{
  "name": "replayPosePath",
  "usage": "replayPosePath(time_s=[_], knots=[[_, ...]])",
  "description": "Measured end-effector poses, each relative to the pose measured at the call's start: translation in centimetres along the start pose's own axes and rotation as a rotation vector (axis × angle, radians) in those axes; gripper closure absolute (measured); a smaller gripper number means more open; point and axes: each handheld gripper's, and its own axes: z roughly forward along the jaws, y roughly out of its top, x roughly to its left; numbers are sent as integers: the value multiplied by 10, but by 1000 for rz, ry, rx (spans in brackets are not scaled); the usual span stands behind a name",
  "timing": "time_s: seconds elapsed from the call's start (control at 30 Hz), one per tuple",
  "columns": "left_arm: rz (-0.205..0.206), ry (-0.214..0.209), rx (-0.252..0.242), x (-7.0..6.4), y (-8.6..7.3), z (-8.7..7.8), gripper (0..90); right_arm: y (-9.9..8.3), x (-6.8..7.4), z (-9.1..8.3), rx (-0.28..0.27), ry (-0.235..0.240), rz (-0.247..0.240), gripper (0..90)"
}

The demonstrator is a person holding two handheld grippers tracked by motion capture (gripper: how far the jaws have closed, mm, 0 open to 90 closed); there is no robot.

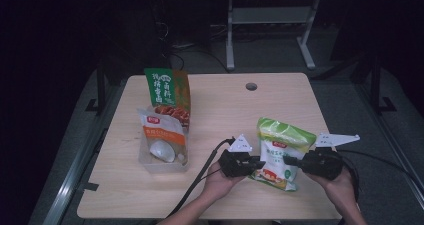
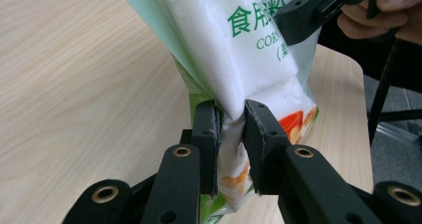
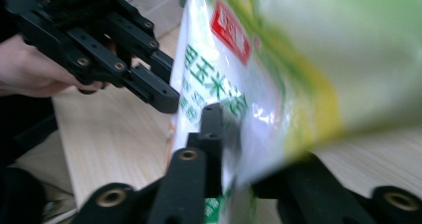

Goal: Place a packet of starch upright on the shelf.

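The green and white bag sits near the front right part of the table, right between the two grippers. The left gripper comes at it from the left and pinches the bag's lower side; in the left gripper view its two black jaws are closed on a fold of the bag. The right gripper comes from the right side, and in the right gripper view the bag runs down between its jaws, so it looks shut on the bag too. The bag's long way runs from the person toward the far edge of the table, with its top tipped up and away. Both grippers are about equally close, one on each side. The right gripper's second jaw is hidden behind the blurry bag. Far to the left, two more bags stand in a clear box
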Motion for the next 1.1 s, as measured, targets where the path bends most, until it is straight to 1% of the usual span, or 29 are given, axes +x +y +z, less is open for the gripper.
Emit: replayPosePath(time_s=[0.07,0.13,0.2,0.37,0.47,0.6,0.73,0.8,0.83,0.9,0.93,1.1], knots=[[12,6,4,-2,0,0,756,3,2,1,18,2,-8,713],[15,3,5,-2,0,-1,755,5,3,2,35,9,-20,698],[16,4,6,-2,0,-1,755,6,2,3,43,18,-18,705],[21,6,7,-2,1,-2,753,4,2,4,57,17,-21,811],[24,6,7,-2,1,-2,750,4,3,3,64,7,-26,851],[20,0,3,-1,0,-6,732,2,3,0,45,2,-20,882],[14,8,-4,-2,-1,-10,712,1,5,-2,18,-16,-12,890],[19,16,-4,-2,-3,-14,693,1,6,-3,10,-24,-16,892],[19,18,-5,-2,-4,-15,680,2,7,-3,5,-36,-17,892],[15,22,-5,-2,-6,-20,663,3,8,-3,0,-44,-21,892],[7,24,-6,-2,-7,-22,651,4,9,-4,0,-47,-23,893],[9,35,-2,-3,-14,-33,607,12,14,-3,-7,-56,-32,893]])
